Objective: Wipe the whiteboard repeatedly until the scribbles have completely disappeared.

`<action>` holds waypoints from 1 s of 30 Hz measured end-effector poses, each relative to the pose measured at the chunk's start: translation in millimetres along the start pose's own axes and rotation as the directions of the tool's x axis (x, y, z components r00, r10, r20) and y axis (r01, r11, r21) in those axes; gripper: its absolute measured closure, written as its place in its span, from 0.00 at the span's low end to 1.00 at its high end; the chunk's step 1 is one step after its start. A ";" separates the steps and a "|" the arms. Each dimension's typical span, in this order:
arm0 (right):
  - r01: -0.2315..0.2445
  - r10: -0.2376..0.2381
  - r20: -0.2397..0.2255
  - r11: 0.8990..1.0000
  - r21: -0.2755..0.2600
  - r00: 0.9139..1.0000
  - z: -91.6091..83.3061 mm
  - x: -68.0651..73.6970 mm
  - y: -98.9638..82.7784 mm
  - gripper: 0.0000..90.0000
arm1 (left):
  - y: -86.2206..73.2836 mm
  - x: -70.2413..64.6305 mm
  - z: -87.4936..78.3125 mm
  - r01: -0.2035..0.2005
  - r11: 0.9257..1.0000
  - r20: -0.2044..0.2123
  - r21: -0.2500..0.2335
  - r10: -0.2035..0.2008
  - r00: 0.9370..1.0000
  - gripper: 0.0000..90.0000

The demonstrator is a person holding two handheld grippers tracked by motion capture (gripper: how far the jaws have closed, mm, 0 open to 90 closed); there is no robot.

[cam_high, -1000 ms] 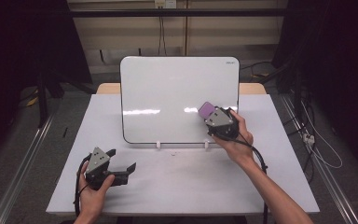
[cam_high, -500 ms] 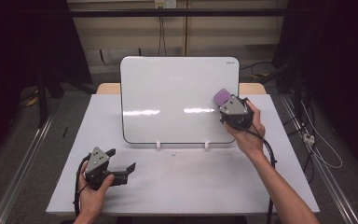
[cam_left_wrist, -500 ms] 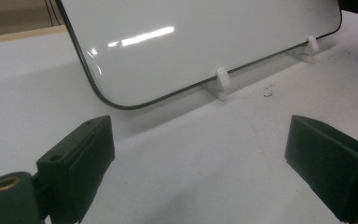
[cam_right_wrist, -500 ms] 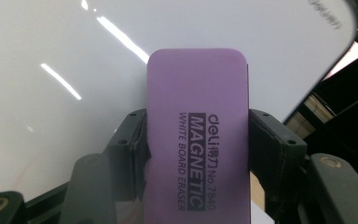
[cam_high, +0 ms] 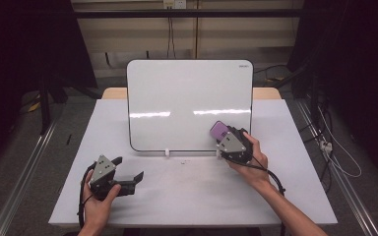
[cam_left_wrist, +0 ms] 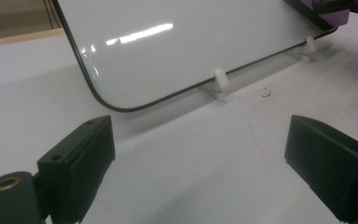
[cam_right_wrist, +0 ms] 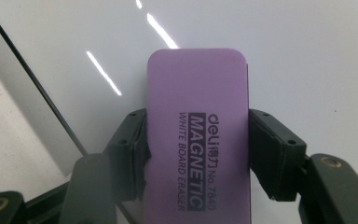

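My right gripper [cam_right_wrist: 196, 154] is clamped on the purple eraser [cam_right_wrist: 198, 135], one black jaw pressed to each long side, its printed face turned up at the camera. The eraser's far end sits flat against the whiteboard [cam_right_wrist: 284, 56], and the board's dark edge runs off at a slant to the left of it. From the high view, my right gripper [cam_high: 226, 140] holds the eraser [cam_high: 220, 130] on the lower right part of the whiteboard [cam_high: 187, 98], just above its bottom edge and close to the right-hand white clip foot [cam_high: 218, 154]. My right hand [cam_high: 251, 157] wraps the gripper from behind, with the cable trailing back along my forearm.

My left gripper [cam_high: 128, 179] rests low on the white table [cam_high: 177, 196], well apart from the board's lower left corner, in my left hand [cam_high: 98, 196]. Its jaws stand wide apart with nothing between them; through them I see bare tabletop, the rounded corner of the whiteboard [cam_left_wrist: 182, 46] and a white clip foot [cam_left_wrist: 219, 84] under its edge. A corner of the eraser [cam_left_wrist: 333, 14] shows at the far top right.
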State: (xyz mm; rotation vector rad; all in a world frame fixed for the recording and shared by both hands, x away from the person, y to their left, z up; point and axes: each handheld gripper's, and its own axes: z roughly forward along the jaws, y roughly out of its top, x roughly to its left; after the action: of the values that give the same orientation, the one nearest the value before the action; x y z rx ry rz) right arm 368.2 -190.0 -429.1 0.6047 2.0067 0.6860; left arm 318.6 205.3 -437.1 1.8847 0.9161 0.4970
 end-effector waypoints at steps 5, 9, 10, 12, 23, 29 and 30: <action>-0.006 0.005 0.032 1.000 0.020 0.999 0.6 -17.6 2.9 0.47 | -0.5 2.9 0.1 0.013 1.000 -0.002 -0.005 -0.013 1.000 0.09; -0.072 0.069 0.103 0.997 0.022 0.992 3.7 -52.9 6.4 0.47 | 0.3 2.8 -0.2 0.007 1.000 -0.006 -0.006 -0.007 1.000 0.09; -0.078 0.074 0.120 0.997 0.025 0.990 4.6 -60.9 8.3 0.47 | 0.4 2.5 -0.1 0.006 1.000 -0.008 -0.010 -0.007 1.000 0.09; -0.102 0.096 0.174 0.995 0.022 0.980 6.1 -76.6 12.1 0.47 | 0.4 2.3 -0.1 0.006 1.000 -0.008 -0.008 -0.006 1.000 0.09; -0.154 0.151 0.138 0.988 0.015 0.979 8.1 -69.1 17.2 0.47 | -0.4 3.6 -0.7 0.002 1.000 -0.004 -0.002 -0.002 1.000 0.09; -0.240 0.243 0.082 0.970 -0.050 0.967 -4.3 -67.3 11.8 0.47 | -1.7 2.9 0.0 0.017 1.000 -0.004 -0.004 -0.017 1.000 0.09; -0.260 0.264 0.067 0.964 -0.061 0.962 -7.0 -67.4 11.0 0.47 | -1.9 3.4 0.1 0.013 1.000 -0.005 0.000 -0.013 1.000 0.09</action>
State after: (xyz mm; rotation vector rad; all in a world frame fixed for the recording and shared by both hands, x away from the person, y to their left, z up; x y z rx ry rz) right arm 395.6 -227.3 -378.4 0.8625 1.8518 0.8578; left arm 320.1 208.4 -438.9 1.8772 0.9309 0.4938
